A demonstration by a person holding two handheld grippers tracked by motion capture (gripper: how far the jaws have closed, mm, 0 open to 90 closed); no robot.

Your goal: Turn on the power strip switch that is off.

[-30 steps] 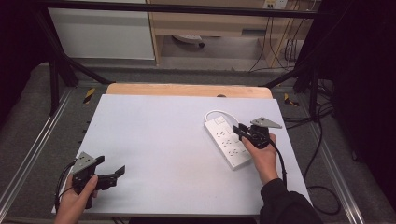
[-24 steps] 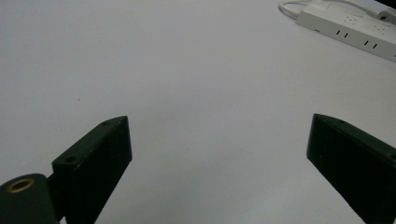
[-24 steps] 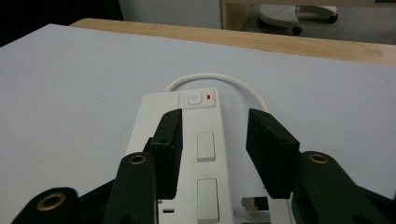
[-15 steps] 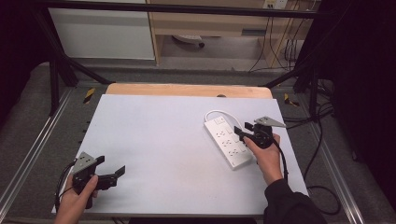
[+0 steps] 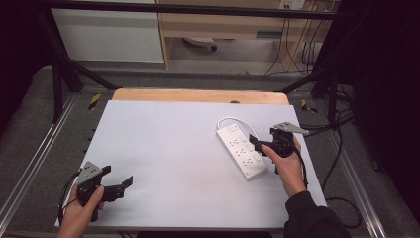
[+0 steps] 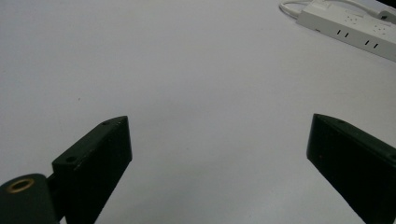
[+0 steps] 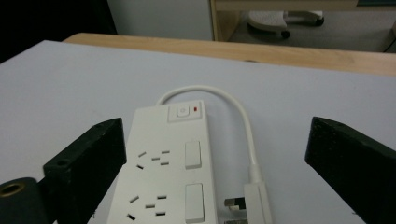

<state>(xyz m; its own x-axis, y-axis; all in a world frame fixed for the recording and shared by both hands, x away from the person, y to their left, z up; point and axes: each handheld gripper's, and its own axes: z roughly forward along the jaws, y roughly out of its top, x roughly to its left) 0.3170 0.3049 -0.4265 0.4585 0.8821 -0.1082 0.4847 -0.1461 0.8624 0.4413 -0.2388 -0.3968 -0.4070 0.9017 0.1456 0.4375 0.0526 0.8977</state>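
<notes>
Looking down from the high view, you have a smooth, matte white table top (image 5: 173,158) with a bare wooden strip (image 5: 198,95) along its far edge. On its right half lies the power strip (image 5: 241,149), a long white plastic block with rounded corners, lying flat and running diagonally, its far end toward the middle of the table. Your right gripper (image 5: 257,144) sits at the strip's right side with its jaws just opened wide; nothing is between the pads, and the strip rests free on the table. Your left gripper (image 5: 124,184) is well apart from it at the near left corner, jaws spread over bare table, holding nothing.

From the right gripper view you get what the high view is too small to show: the power strip (image 7: 173,163) has a square push button with a small red mark at its far end, rows of slotted sockets down one side and rectangular rocker switches beside them. A short, glossy white cord (image 7: 233,107) loops out of that end and curves back to a white plug (image 7: 250,205) with metal pins lying just beside the strip.

From the left gripper view the power strip (image 6: 350,28) appears far off at the top right, across plain table.
</notes>
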